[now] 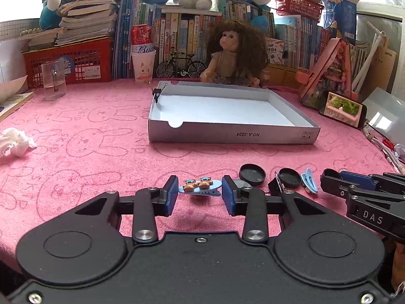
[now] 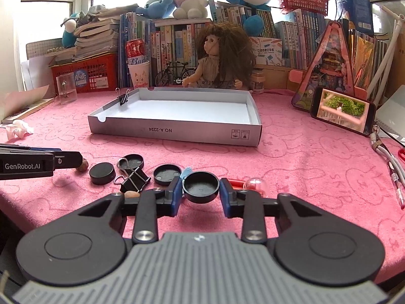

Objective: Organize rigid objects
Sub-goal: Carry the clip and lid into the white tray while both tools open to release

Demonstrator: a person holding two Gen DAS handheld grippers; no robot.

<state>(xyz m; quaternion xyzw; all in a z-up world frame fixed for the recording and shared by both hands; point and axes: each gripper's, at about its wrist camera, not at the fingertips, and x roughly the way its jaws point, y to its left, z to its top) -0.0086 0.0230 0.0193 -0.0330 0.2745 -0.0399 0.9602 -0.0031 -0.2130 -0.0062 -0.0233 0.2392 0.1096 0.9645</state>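
- Here, at the far left of the pink rabbit-patterned towel covering the counter [image 1: 88,152], lies a crumpled white tissue [image 1: 15,143], with a clear glass mug [image 1: 54,79] behind it near a red plastic crate [image 1: 71,63].
- The left claw [image 1: 199,192] is low over the towel; between its blue pads [image 1: 172,195] sits a light-blue plastic hair clip topped with two small brown bears [image 1: 200,187]. The pads stand just at the clip's two ends, and the clip appears pinched and slightly off the cloth, with a shadow under it.
- To the right, in the right wrist view, a solid black round cap [image 2: 102,173] rests on the towel, beside a black metal binder clip with wire handles [image 2: 134,176] and two open black round lids [image 2: 133,160] [image 2: 167,174].
- The right claw [image 2: 201,190] is clamped on a shallow black round lid [image 2: 201,186], its pads touching the rim on both sides, lid opening upward.
- Just past that claw's right finger lie a red piece and a clear pinkish dome [image 2: 255,185], partly hidden.
- Beyond, mid-counter, stands a shallow grey cardboard box lid with a white inside [image 2: 177,131]; a small black binder clip [image 2: 124,98] grips its left wall.
- Behind it sits a brown-haired doll [image 2: 220,60]; further right, a lit phone [image 2: 343,111] leans on its side.
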